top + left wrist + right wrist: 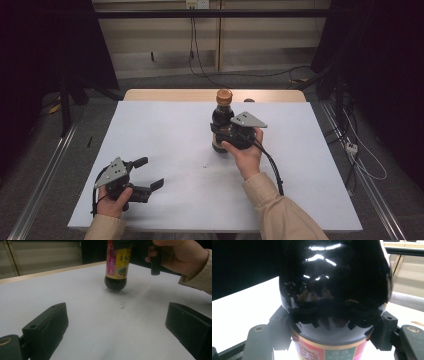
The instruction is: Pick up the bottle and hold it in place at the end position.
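A dark sauce bottle (pixel 221 116) with an orange cap (pixel 224 96) stands upright right of the table's middle. My right gripper (pixel 220 135) is shut on it around the body, just above its red and yellow label. In the right gripper view the black jaws press both sides of the bottle (pixel 334 285). I cannot tell whether the base of the bottle (pixel 117 265) touches the table or hangs just over it. My left gripper (pixel 151 172) rests near the front left, open, with nothing between its jaws (pixel 116 308); it points toward the bottle.
A white sheet (pixel 165 130) covers the table, with a wooden edge (pixel 165 95) at the back. A small dark speck (pixel 205 166) lies on the sheet in front of the bottle. Cables run over the floor behind and to the right.
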A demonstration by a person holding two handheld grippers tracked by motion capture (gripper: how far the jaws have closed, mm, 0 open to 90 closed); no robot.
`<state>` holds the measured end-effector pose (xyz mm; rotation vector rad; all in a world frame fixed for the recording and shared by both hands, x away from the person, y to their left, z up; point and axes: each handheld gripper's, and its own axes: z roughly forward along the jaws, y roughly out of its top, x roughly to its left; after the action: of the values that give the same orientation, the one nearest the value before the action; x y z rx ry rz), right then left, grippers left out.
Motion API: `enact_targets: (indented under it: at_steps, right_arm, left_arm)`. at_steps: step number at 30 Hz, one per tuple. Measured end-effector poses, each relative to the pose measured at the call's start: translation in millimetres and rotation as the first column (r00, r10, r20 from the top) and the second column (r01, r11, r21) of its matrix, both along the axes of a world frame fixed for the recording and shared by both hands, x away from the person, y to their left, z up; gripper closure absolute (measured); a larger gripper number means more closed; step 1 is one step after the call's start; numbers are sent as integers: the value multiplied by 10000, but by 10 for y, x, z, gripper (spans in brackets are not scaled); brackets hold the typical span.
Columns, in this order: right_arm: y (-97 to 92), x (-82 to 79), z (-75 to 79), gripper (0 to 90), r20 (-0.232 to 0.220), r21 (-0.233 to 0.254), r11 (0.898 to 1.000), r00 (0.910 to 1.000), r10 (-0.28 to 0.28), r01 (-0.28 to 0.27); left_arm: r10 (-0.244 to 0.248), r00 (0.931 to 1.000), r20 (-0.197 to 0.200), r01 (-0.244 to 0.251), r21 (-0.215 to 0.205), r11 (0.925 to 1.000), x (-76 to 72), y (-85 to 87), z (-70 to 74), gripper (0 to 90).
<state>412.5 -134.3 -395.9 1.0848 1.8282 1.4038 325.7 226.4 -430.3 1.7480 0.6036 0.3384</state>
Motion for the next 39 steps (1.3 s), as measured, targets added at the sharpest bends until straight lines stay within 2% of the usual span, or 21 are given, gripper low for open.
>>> enact_targets:
  at_steps: [1, 2, 10, 14, 17, 22, 29, 33, 39]
  right_arm:
    - [12, 7, -2, 308, 21, -61, 10000, 10000, 20, -20]
    - [25, 16, -5, 308, 41, -135, 9999, 10000, 31, -30]
    - [87, 90, -50, 308, 13, -123, 9999, 10000, 63, -63]
    - [115, 118, -46, 308, 21, -150, 9999, 10000, 69, -68]
    - [142, 134, -34, 308, 55, -209, 9998, 10000, 65, -64]
    - [169, 162, -35, 308, 53, -149, 9999, 10000, 77, -77]
    - [197, 181, -64, 308, -47, -139, 9997, 9997, 223, -223]
    - [213, 178, -83, 308, -134, -139, 9996, 9996, 258, -260]
    - [206, 176, -95, 307, -239, -142, 9993, 9992, 334, -337]
  left_arm:
    - [-7, 10000, 62, 7, 64, 10000, 3, 5, 2, 43]
    - [8, 10000, -31, -8, -45, 10000, -3, -1, -1, 43]
    - [-27, 10000, -34, 27, 30, 10000, 3, 9, -3, 43]
    - [3, 9999, -127, -6, -181, 9998, -7, -7, -5, 43]
    - [-76, 10000, -57, 76, -23, 10000, 2, 3, -4, 44]
    - [-9, 10000, -1, 9, -65, 10000, 7, 8, -6, 44]
    - [-95, 9999, -138, 93, -112, 9999, 2, -3, -10, 44]
    - [-98, 9999, -40, 98, -48, 9999, 3, 4, -6, 44]
    - [-135, 9998, -118, 134, -94, 9999, 3, -1, -10, 44]
